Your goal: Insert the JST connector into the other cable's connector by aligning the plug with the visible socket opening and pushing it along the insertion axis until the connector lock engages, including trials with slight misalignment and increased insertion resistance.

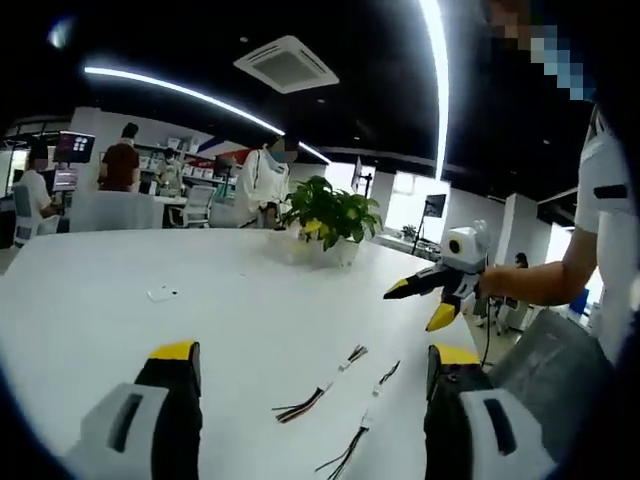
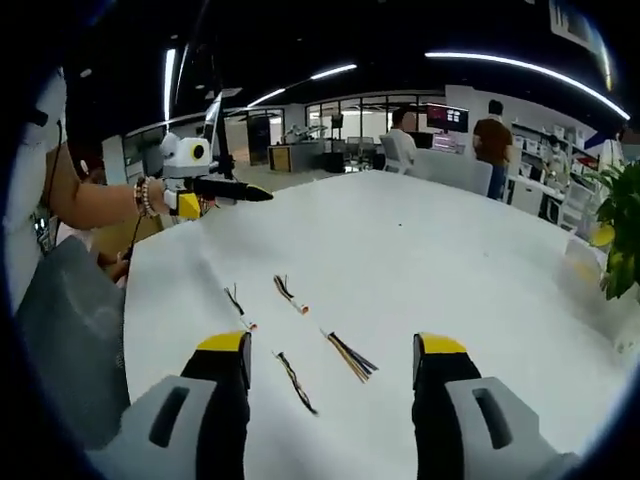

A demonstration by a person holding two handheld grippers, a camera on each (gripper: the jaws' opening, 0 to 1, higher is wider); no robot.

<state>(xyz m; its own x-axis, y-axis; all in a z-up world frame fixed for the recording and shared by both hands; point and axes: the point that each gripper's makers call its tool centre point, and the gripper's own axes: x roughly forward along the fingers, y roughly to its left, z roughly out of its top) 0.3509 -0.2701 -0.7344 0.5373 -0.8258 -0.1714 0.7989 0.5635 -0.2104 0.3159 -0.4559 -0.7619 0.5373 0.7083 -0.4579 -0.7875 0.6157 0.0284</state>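
Several short wire cables with small white JST connectors lie loose on the white table (image 1: pixel 120 300). In the left gripper view they are a dark bundle (image 1: pixel 300 408), two smaller ones (image 1: pixel 352 355) (image 1: pixel 388 373) and one at the near edge (image 1: pixel 345 455). My left gripper (image 1: pixel 315 352) hovers above them, open, nothing between its jaws. My right gripper (image 1: pixel 418 306) comes in from the right, jaws apart, above the table edge. In the right gripper view the cables (image 2: pixel 290 292) (image 2: pixel 350 357) lie ahead of my open right gripper (image 2: pixel 332 345); the left gripper (image 2: pixel 230 195) is held at the far left.
A potted plant (image 1: pixel 330 215) stands at the table's far side, and a small white item (image 1: pixel 162 293) lies left of the middle. A grey chair back (image 2: pixel 60 330) is beside the table edge. People stand and sit at desks in the background.
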